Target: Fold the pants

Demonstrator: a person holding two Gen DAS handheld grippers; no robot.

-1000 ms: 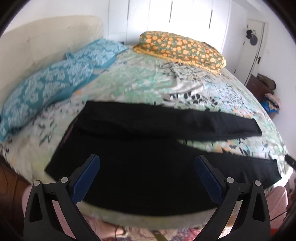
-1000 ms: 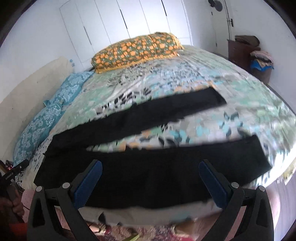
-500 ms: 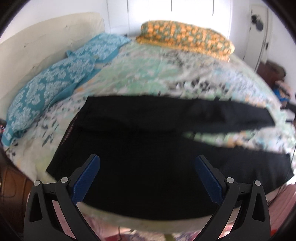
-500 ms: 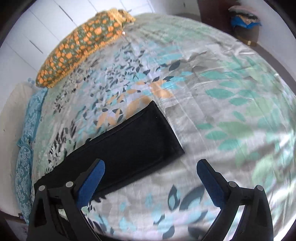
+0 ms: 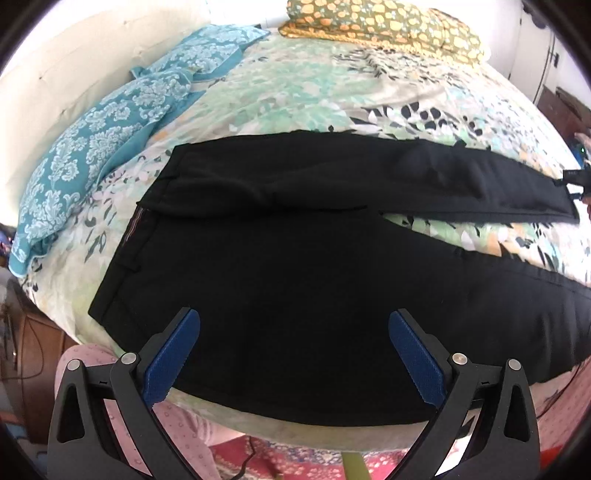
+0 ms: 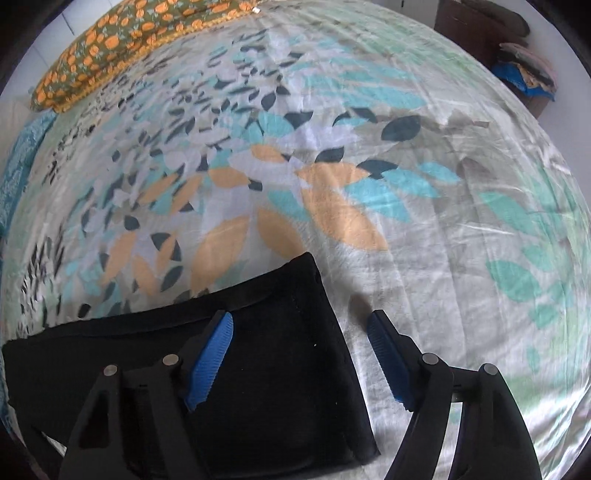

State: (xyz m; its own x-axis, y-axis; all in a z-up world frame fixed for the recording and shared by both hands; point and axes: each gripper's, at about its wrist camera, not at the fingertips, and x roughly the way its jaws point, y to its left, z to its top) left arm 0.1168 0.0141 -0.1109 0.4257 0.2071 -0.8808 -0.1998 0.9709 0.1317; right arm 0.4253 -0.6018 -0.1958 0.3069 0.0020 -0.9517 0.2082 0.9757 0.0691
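Black pants (image 5: 295, 251) lie flat on the bed, waistband at the left, two legs spread toward the right. My left gripper (image 5: 293, 332) is open and empty, hovering over the near leg by the hip. In the right wrist view the hem end of the far leg (image 6: 280, 369) lies under my right gripper (image 6: 301, 334). That gripper is open; its left finger (image 6: 210, 362) is over the cloth and its right finger (image 6: 388, 362) over the bedsheet, straddling the hem edge. The right gripper also shows small at the far leg's end in the left wrist view (image 5: 578, 181).
The bed has a leaf-patterned sheet (image 6: 332, 166). Teal pillows (image 5: 110, 133) lie at the left and an orange-flowered pillow (image 5: 384, 26) at the head. A dark dresser with clothes (image 6: 517, 55) stands at the far right. The bed's near edge (image 5: 295, 432) is just below the pants.
My right gripper has swung away from the near side and come down over the far leg's hem, narrowing slightly. My left gripper has moved closer to the pants' hip area.
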